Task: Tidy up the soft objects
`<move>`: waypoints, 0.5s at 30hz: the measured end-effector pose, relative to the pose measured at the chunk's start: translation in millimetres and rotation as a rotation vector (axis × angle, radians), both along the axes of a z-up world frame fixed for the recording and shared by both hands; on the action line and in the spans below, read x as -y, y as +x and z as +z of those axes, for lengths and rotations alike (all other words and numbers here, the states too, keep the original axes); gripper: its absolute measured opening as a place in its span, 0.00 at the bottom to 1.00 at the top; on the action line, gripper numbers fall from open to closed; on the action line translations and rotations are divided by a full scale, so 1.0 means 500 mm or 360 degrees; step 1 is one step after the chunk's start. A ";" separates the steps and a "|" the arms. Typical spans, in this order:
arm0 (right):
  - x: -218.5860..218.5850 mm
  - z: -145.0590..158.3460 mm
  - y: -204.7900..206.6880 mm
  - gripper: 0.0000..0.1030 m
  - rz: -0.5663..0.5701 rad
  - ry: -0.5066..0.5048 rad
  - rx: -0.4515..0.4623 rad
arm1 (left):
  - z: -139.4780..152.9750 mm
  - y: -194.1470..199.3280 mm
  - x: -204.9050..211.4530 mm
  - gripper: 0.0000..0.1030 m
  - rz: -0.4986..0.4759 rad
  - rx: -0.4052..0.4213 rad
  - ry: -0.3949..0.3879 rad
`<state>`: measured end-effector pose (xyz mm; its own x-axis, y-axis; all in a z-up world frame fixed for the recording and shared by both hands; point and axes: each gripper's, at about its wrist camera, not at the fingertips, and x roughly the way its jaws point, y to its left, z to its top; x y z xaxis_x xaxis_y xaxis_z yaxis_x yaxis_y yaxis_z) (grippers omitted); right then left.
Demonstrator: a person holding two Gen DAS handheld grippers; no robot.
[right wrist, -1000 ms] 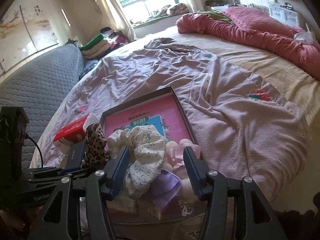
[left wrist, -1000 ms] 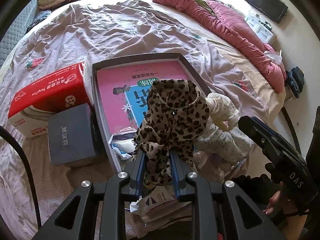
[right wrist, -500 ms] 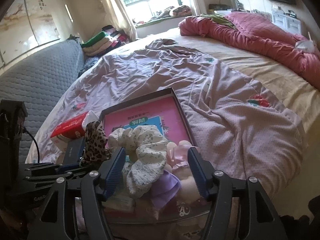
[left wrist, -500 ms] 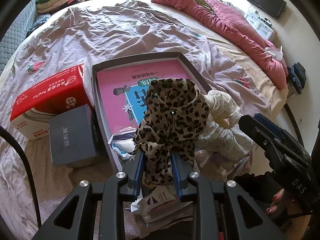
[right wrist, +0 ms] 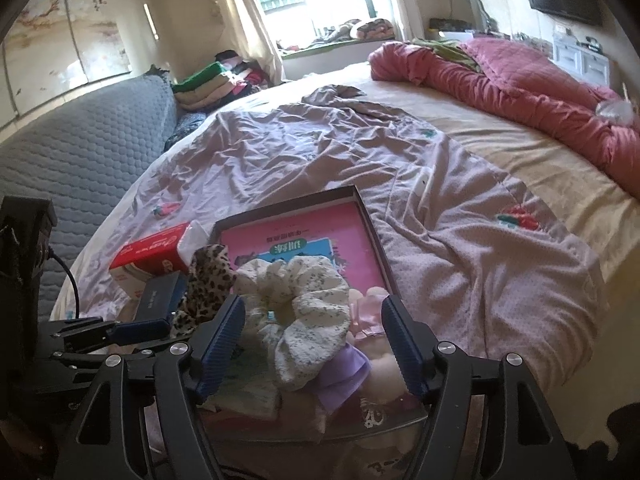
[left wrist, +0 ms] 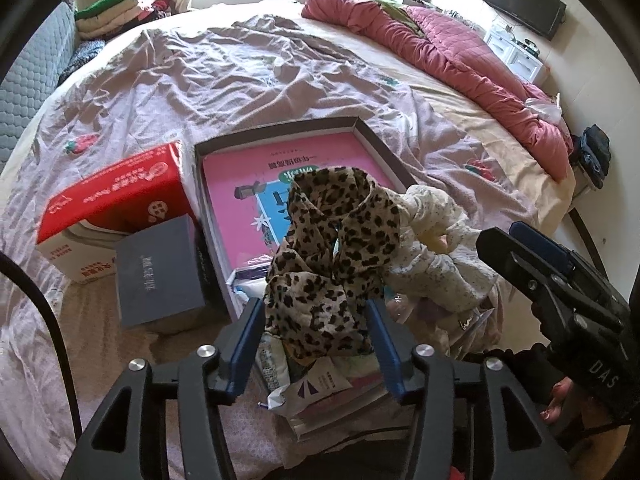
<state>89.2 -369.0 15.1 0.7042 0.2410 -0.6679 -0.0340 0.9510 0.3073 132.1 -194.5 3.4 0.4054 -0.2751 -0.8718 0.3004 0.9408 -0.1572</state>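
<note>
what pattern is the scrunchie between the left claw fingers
Leopard print, tan with black spots; the scrunchie shows best in the left wrist view.

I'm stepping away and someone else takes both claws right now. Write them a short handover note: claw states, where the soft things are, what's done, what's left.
Left claw: open; the leopard scrunchie sits between its fingers, ungripped.
Right claw: open, framing the white floral scrunchie, not clamped.
Both scrunchies rest on the pile at the near end of the open box on the bed; pink bow and purple cloth lie there too.
Done: the soft items are gathered at the box.
Left: probably spreading them over the pink sheet, which shows bare at the far end.
</note>
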 end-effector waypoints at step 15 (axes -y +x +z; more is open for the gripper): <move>-0.056 0.059 -0.079 0.78 0.0111 -0.0096 0.0107 | 0.070 -0.097 -0.076 0.72 0.0171 0.0164 0.0070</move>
<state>49.7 -340.9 44.5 0.7308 0.2518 -0.6345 -0.1192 0.9623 0.2446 83.8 -156.7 38.4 0.5187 -0.1875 -0.8342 0.2098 0.9737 -0.0884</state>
